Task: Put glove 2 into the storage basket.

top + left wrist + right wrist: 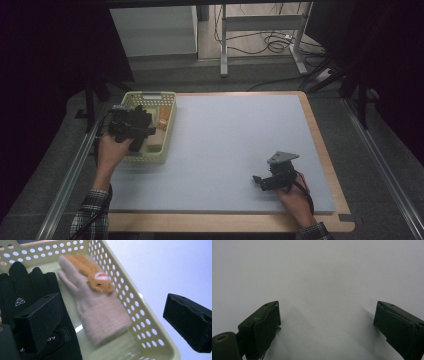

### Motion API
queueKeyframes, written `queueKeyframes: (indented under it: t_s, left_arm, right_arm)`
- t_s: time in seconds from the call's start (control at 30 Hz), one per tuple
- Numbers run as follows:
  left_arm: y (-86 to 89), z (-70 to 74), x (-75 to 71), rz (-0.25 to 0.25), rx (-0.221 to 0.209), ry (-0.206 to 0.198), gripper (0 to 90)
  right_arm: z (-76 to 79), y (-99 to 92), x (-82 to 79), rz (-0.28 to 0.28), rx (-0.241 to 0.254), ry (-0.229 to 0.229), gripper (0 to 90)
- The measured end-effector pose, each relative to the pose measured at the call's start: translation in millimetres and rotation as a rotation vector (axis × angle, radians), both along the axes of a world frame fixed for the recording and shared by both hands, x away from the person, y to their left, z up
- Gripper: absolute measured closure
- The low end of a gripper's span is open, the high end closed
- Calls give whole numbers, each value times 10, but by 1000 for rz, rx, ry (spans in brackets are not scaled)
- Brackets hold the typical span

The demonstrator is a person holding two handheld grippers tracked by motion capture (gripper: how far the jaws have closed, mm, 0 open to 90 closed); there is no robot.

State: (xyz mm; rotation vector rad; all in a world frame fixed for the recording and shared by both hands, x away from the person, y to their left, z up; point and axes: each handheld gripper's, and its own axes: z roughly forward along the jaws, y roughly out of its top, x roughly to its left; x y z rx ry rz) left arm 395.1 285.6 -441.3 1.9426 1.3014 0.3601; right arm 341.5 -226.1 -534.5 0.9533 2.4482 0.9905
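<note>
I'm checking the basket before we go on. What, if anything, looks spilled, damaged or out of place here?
Nothing stands out. The pink glove with its orange animal and the black glove both lie flat inside the yellow basket; nothing hangs over its rim. The basket sits at the mat's left edge.

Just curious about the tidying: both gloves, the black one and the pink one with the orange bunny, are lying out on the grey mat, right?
Not on the mat. The left gripper view shows the black glove and the pink glove inside the pale yellow basket.

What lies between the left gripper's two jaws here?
In the left gripper view, the left gripper stands open over the pink glove and the basket wall, gripping neither.
</note>
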Motion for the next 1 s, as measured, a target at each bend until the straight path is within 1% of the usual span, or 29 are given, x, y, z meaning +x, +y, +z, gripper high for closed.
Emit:
queueKeyframes:
  t_s: [0.17, 0.23, 0.4, 0.5, 0.63, 1.0]
  left_arm:
    - [-48, 10, -34, -19, 13, -11, 35]
    - [-89, 15, -66, -35, 18, -19, 35]
    - [-143, 24, -112, -53, 19, -32, 37]
    - [-183, 26, -143, -68, 38, -40, 39]
    - [-238, 22, -181, -90, 29, -51, 40]
    - [-340, 17, -254, -123, 22, -68, 40]
  right_arm:
    - [0, 0, 0, 0, 0, 0, 69]
    - [0, 0, 0, 0, 0, 0, 69]
    - [0, 0, 0, 0, 0, -1, 70]
    - [0, 0, 0, 0, 0, 0, 69]
    - [1, 1, -1, 0, 0, 0, 69]
    - [1, 1, -1, 0, 1, 0, 69]
